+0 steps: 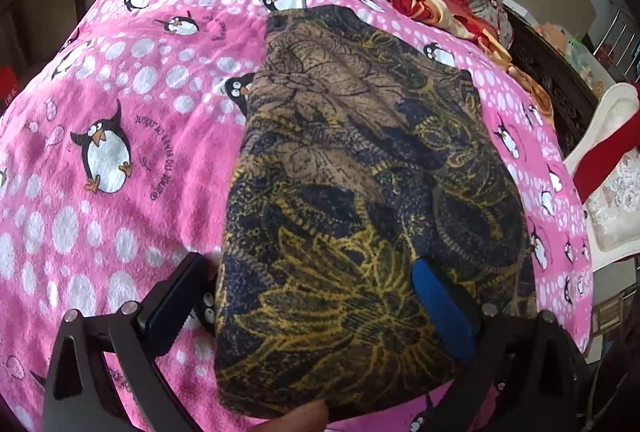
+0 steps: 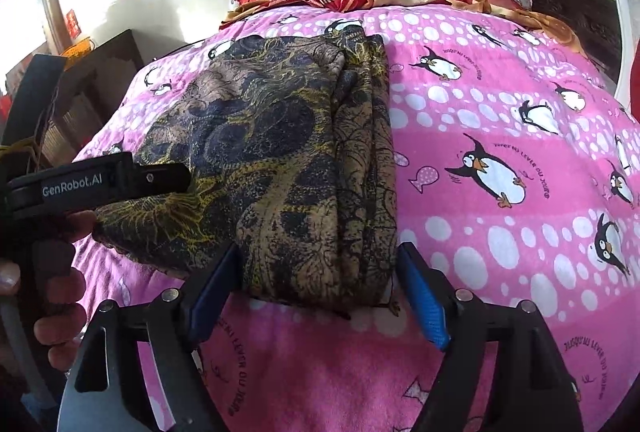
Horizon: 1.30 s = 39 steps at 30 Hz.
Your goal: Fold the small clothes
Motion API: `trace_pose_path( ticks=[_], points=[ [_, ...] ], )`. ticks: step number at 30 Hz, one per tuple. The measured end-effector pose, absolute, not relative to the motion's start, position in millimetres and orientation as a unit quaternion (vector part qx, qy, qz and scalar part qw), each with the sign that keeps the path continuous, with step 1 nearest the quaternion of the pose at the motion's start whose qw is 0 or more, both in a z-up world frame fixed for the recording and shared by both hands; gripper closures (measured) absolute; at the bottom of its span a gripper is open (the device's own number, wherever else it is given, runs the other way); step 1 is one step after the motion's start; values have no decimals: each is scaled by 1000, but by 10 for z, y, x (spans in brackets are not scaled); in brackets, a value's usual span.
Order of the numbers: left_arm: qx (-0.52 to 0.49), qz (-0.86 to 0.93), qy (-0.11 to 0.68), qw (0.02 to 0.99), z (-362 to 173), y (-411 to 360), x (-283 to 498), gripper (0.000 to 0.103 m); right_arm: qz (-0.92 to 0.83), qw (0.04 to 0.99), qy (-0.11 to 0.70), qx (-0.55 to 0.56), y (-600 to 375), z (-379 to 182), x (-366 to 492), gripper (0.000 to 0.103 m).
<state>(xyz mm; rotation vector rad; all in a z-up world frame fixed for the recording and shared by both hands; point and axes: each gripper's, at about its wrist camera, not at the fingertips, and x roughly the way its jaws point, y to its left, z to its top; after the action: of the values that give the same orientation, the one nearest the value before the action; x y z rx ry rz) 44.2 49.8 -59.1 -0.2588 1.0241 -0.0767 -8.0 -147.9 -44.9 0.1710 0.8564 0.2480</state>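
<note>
Your dark brown-and-gold patterned garment [image 2: 280,160] lies part-folded on the pink penguin-print bedspread [image 2: 500,136]. Both tools gape wide, empty: left tool [image 1: 316,296] and right tool [image 2: 316,280] each straddle its near edge. Next, close on it.

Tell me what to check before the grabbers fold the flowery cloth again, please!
1. Cloth lies on the bed: the patterned garment rests on the pink penguin blanket. Ok.
2. Right gripper open: its blue pads stand apart on either side of the garment's bunched right edge. Ok.
3. Left gripper open: fingers wide, one on the cloth, one beside it. Ok.
4. Cloth actually pinched: neither gripper is closed on it. Not ok.
5. Cloth smooth: left part flat, right edge in thick pleats. Not ok.
6. Near hem even: partly hidden by the grippers. Cannot tell.
</note>
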Motion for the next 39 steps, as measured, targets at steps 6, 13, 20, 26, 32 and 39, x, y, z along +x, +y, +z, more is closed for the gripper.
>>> trace_pose_path(
  ticks=[6, 13, 20, 26, 32, 39],
  points=[
    [-117, -36, 489, 863, -595, 496, 430, 0, 117, 899, 415, 79, -1473, -451, -75, 17],
    [-113, -34, 495, 861, -598, 457, 510, 0, 117, 899, 414, 79, -1469, -451, -75, 17],
    [-114, -33, 505, 855, -607, 448, 570, 0, 116, 899, 415, 78, -1472, -456, -73, 17],
    [-97, -36, 514, 851, -519, 447, 562, 0, 111, 887, 441, 79, -1474, -379, -35, 17],
    [-31, -5, 504, 863, -196, 355, 165, 0, 97, 885, 454, 20, -1582, 30, -345, 17],
    [-13, -22, 490, 872, 153, 165, -185, 0, 102, 870, 479, 53, -1784, 247, -605, 17]
  ],
)
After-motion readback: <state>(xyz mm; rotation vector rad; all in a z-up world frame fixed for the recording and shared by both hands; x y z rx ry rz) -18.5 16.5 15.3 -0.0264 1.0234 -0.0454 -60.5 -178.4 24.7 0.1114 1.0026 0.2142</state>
